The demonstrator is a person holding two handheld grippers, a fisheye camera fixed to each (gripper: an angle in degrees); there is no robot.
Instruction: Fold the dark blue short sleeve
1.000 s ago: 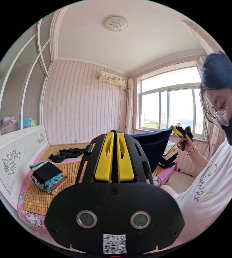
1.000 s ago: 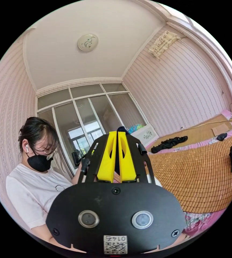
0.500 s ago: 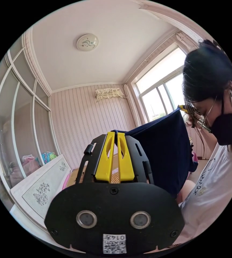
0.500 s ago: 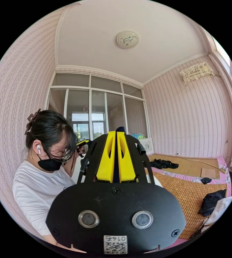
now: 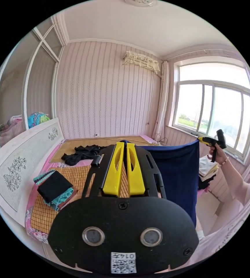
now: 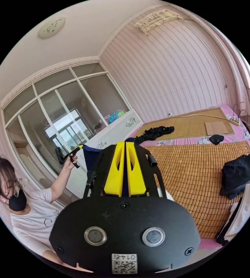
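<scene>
We find the left gripper (image 5: 123, 144) pressed together on one top corner of the dark blue short sleeve (image 5: 177, 173); the right gripper (image 6: 125, 142) pinches the other corner. The shirt hangs flat and plain between them, above the bamboo mat (image 6: 206, 173). A white QR label sits under each claw; we leave it unread.

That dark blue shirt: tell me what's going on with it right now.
A person holds the dark blue shirt up in the air, stretched between two grippers. The left gripper and the right gripper are each shut on its top edge. It hangs over the bed's bamboo mat, not yet folded.
</scene>
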